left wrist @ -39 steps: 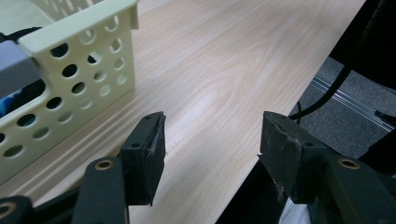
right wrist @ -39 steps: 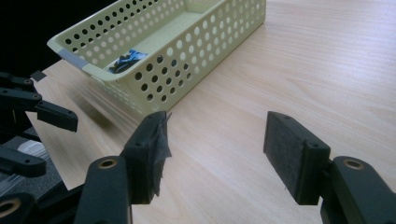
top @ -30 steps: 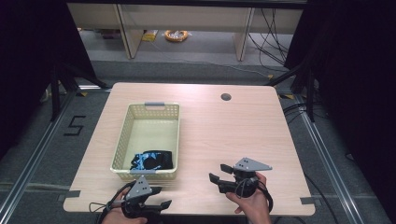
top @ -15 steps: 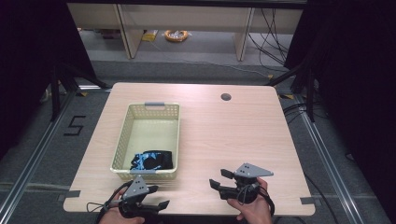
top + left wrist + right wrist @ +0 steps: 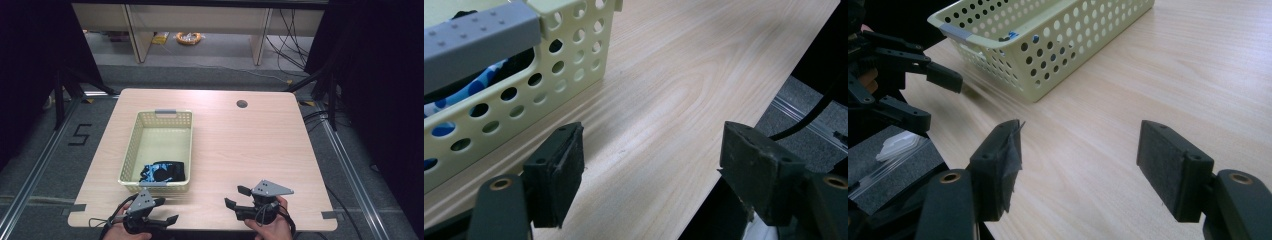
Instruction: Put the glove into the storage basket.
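A pale yellow perforated basket (image 5: 131,150) with grey handles stands on the left half of the wooden table (image 5: 240,145). A dark cloth with a blue pattern (image 5: 162,172) lies at its near end. My left gripper (image 5: 167,210) is open just in front of the basket's near wall, at the table's front edge. In the left gripper view the basket (image 5: 569,55) is at upper left, with the cloth (image 5: 469,92) showing through its holes. My right gripper (image 5: 236,196) is open and empty over the near right of the table. The right gripper view has the basket (image 5: 1058,45) and the left gripper (image 5: 930,97) beyond it.
A round cable hole (image 5: 242,104) sits near the table's far edge. The front table edge runs right under both grippers. Black foam with a clear plastic bag (image 5: 898,145) lies below that edge. An orange cable coil (image 5: 188,37) lies on the floor beyond the table.
My right gripper has drawn back toward the front edge of the table. The left gripper has barely shifted. Both stay open.
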A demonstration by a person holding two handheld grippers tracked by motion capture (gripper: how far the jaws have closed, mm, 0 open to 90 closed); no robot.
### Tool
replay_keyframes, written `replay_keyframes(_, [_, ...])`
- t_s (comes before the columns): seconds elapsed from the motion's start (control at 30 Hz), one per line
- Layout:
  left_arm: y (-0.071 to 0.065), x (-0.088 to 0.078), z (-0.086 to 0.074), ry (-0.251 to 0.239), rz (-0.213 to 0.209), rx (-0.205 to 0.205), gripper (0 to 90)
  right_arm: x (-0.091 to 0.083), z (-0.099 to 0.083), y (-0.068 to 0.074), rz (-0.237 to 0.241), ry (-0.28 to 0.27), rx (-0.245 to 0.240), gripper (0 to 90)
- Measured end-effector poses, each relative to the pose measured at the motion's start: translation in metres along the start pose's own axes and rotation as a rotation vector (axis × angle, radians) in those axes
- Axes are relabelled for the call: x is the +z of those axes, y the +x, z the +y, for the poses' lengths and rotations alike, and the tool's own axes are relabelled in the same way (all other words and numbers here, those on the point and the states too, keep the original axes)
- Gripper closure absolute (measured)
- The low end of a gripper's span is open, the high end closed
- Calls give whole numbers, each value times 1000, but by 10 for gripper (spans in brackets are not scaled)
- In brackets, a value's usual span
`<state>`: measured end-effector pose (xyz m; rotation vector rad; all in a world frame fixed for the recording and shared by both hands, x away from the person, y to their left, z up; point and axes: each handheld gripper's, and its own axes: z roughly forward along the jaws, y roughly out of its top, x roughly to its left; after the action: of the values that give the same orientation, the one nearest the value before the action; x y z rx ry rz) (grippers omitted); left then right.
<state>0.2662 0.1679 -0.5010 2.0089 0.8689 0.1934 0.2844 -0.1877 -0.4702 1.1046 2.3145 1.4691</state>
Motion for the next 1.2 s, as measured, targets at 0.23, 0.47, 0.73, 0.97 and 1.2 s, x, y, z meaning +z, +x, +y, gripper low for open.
replay_keyframes(0.23, [-1,-1,-4,-19,7,3,238,-4,-9,4,14,21,19,338])
replay_keyframes(0.47, [-1,-4,-7,-21,7,5,217,-8,-17,9,1,58,29,309])
replay_keyframes(0.73, [-3,-9,-8,0,-7,10,202,-10,-25,9,-2,62,4,273])
replay_keyframes(0.97, [-5,-10,-10,-4,-6,18,196,-12,-29,10,-12,72,1,261])
replay_keyframes(1.2, [-7,-12,-13,26,5,25,192,-14,-32,11,-1,97,-17,238])
